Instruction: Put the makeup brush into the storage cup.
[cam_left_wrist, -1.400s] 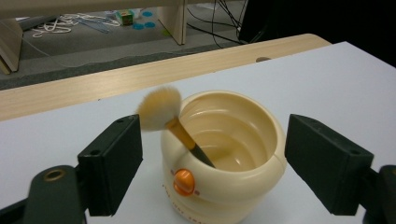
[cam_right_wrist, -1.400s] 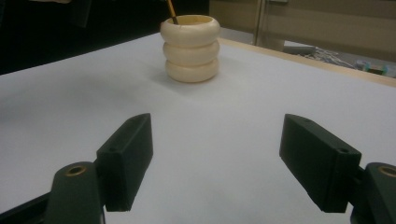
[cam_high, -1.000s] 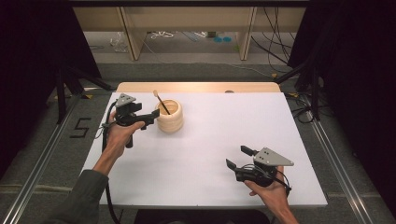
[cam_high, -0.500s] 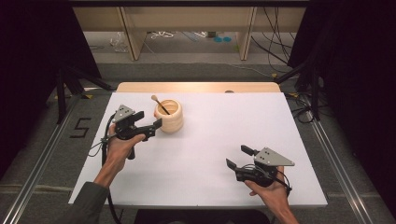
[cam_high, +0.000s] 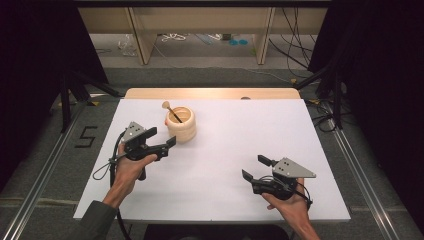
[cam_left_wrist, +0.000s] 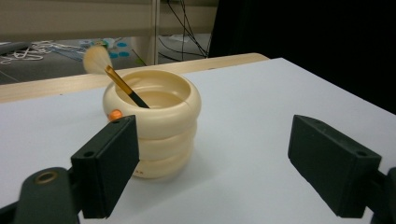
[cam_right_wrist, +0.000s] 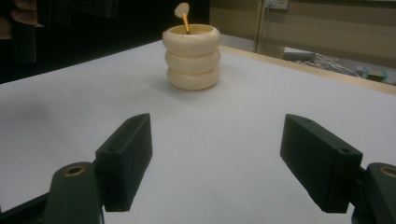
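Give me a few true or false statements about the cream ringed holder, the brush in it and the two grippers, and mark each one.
1. A gold-handled brush stands tilted in the cream ringed holder. True.
2. The left gripper is clamped on the holder. False: its jaws stand open, apart from the holder.
3. The right gripper has open jaws with nothing between them. True.
4. The holder lies on its side. False: it stands upright on the white table.
5. The brush's bristles point down. False: they stick up above the rim.

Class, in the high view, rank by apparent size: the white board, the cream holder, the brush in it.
1. White board, by far the largest.
2. Cream holder.
3. Brush, thin, and partly hidden inside the holder.
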